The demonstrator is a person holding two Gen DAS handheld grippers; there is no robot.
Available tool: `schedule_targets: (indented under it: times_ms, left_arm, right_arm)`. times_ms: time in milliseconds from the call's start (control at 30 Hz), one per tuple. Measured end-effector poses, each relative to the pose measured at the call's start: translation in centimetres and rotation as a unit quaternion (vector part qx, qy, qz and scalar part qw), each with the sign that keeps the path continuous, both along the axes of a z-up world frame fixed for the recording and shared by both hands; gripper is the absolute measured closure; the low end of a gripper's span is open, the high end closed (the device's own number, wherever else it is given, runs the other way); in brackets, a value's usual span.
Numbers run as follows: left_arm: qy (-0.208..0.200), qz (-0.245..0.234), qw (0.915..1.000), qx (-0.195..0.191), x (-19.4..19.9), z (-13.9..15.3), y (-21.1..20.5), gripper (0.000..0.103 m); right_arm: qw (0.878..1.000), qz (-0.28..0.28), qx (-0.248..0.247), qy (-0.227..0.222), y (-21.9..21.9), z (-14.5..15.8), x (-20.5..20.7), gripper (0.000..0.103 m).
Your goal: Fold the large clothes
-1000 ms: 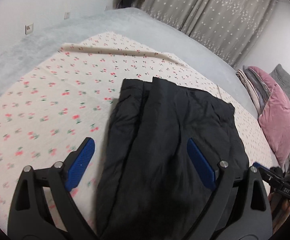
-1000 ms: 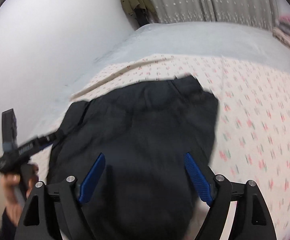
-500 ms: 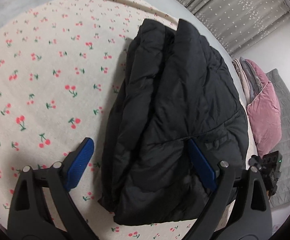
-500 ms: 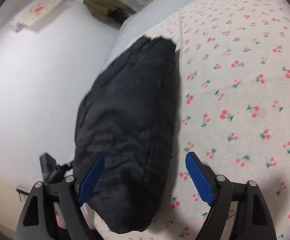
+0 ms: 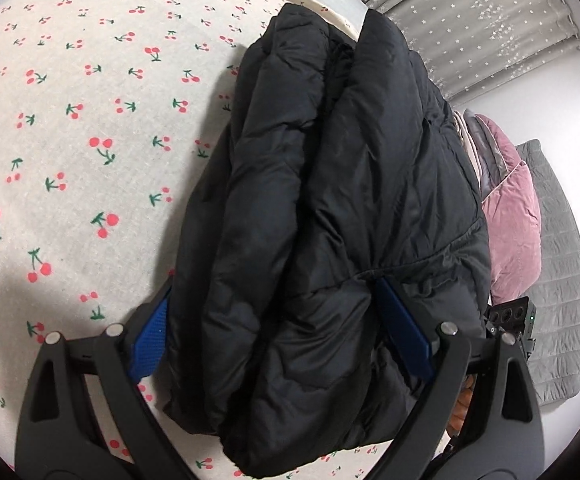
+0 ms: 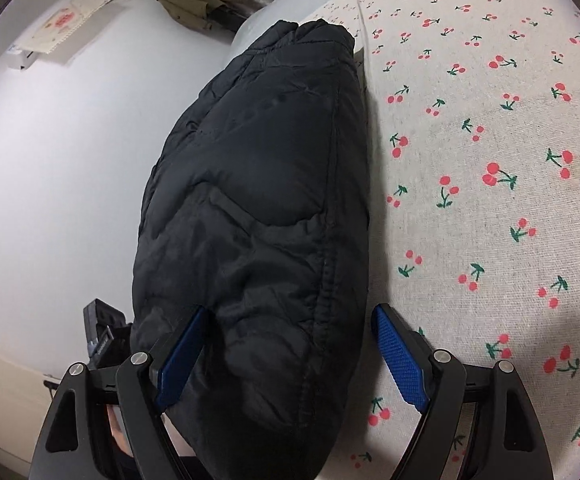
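A black puffer jacket (image 5: 330, 220), folded into a thick bundle, lies on a cherry-print sheet (image 5: 69, 140). My left gripper (image 5: 277, 332) is open with its blue pads either side of the bundle's near edge; the left pad (image 5: 149, 340) is partly hidden by the fabric. In the right wrist view the same jacket (image 6: 261, 200) fills the middle. My right gripper (image 6: 290, 356) is open and straddles the jacket's near end, with its left pad (image 6: 179, 356) against the fabric and its right pad (image 6: 400, 356) over the sheet.
A pink pillow (image 5: 514, 216) and grey quilt (image 5: 558, 280) lie to the right of the jacket. Grey curtains (image 5: 490, 20) hang behind. A white wall (image 6: 69, 160) is on the left of the right wrist view. The cherry sheet (image 6: 490, 160) spreads to the right.
Both grippers have moved down and in close to the jacket. Its near edge now sits between each pair of open pads. The jacket looks larger in both views.
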State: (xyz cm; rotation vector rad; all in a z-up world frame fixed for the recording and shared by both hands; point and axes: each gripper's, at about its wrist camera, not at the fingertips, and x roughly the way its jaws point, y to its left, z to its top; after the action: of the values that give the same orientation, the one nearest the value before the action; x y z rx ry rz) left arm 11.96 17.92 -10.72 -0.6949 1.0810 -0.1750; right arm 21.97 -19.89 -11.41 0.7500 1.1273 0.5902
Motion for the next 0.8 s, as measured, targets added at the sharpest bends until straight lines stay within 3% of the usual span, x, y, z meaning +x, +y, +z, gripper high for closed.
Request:
schedule_targets:
  times_ms: [67,300,667,767,800]
  left_arm:
    - [-0.005,-0.002,1.0000,0.005,-0.1,0.1,-0.2,0.012]
    - [-0.026,-0.017,0.9994,0.018,0.0,0.9,-1.3,0.038]
    - [-0.057,-0.012,0.9966,0.057,0.7,2.2,-3.3,0.070]
    - [-0.062,-0.009,0.9954,0.072,0.9,2.5,-3.9,0.075]
    - [-0.061,-0.007,0.9955,0.072,1.0,2.7,-3.9,0.077]
  right_arm:
    - [1.000,-0.003,0.009,0.000,0.1,-0.2,0.0,0.018]
    - [0.999,-0.009,0.035,-0.006,0.3,-0.5,-0.1,0.018]
    - [0.999,0.002,-0.001,-0.039,2.1,-0.5,-0.7,0.017]
    - [0.998,0.008,-0.025,-0.057,2.8,-0.1,-0.9,0.022]
    - [0.997,0.010,-0.037,-0.068,3.0,0.1,-1.1,0.029]
